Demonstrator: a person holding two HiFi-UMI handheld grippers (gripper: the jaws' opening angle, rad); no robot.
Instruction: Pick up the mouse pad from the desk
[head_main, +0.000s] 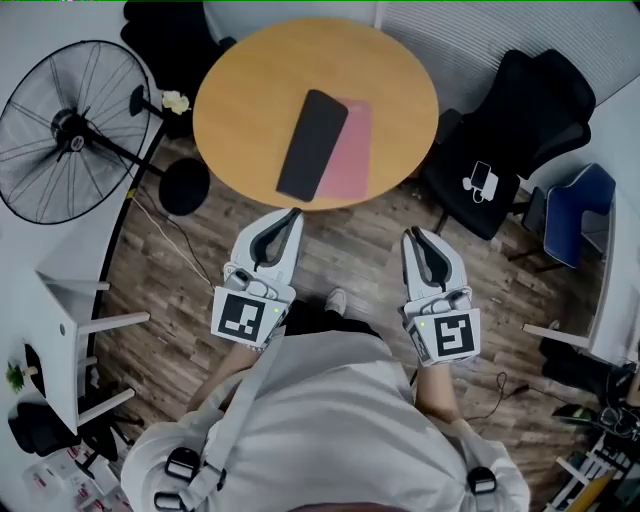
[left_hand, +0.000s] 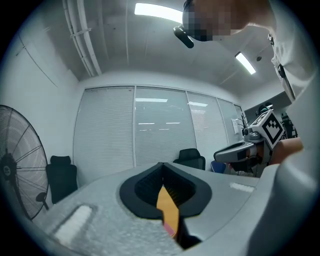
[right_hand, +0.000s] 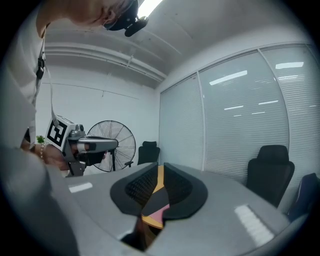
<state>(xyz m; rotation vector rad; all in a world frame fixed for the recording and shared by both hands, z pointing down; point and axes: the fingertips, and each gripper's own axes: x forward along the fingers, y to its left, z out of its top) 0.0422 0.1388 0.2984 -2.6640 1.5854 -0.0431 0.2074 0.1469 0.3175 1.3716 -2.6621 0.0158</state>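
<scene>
A black mouse pad (head_main: 312, 145) lies slantwise on the round wooden table (head_main: 240, 90), partly over a pink pad (head_main: 352, 150). Both grippers hover level just short of the table's near edge, apart from the pads. My left gripper (head_main: 290, 213) is shut with nothing in it; through its thin slit I see a strip of the table (left_hand: 167, 207) and a bit of pink pad (left_hand: 170, 229). My right gripper (head_main: 412, 235) stands slightly open and empty. Between its jaws show the black pad (right_hand: 156, 200) and the pink pad (right_hand: 157, 215).
A standing fan (head_main: 60, 130) and its round black base (head_main: 185, 187) are left of the table. Black office chairs (head_main: 520, 130) and a blue chair (head_main: 575, 210) stand at the right. A white shelf unit (head_main: 70, 310) is at the left. The floor is wood plank.
</scene>
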